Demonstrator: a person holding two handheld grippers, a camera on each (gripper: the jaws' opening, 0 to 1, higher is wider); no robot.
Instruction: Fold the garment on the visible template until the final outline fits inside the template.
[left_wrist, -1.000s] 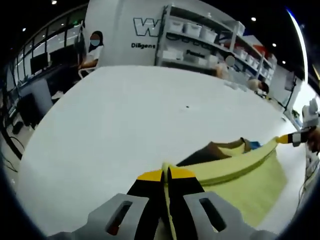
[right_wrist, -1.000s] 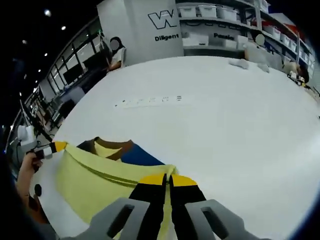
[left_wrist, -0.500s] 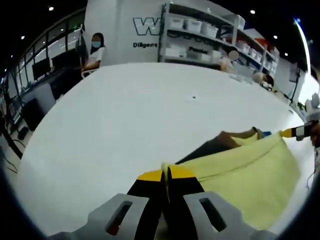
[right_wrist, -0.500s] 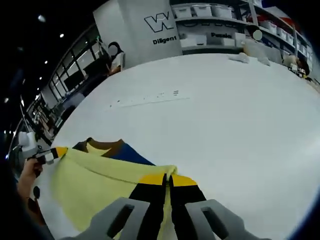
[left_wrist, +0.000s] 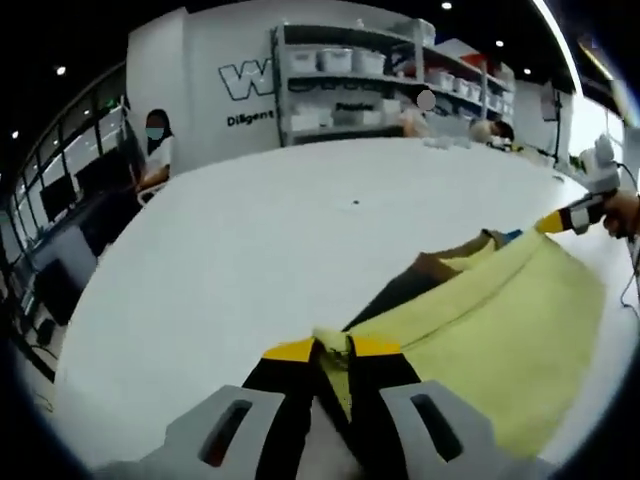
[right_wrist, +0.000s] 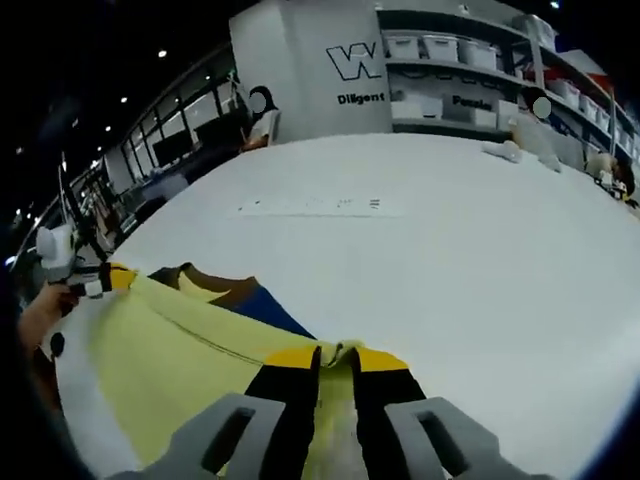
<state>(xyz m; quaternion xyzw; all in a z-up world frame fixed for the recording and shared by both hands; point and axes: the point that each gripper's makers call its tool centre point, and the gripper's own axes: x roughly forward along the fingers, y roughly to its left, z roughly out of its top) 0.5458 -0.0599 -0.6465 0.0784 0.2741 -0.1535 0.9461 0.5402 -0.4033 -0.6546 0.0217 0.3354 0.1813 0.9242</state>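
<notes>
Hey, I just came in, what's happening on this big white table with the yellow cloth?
A person is folding a yellow garment on a white table, using a hand-held gripper in each hand. The left gripper and the right gripper each pinch one end of the same yellow edge, holding it stretched between them above the table. A brown and blue part of the garment lies flat beyond that edge. The fold is not finished.
</notes>
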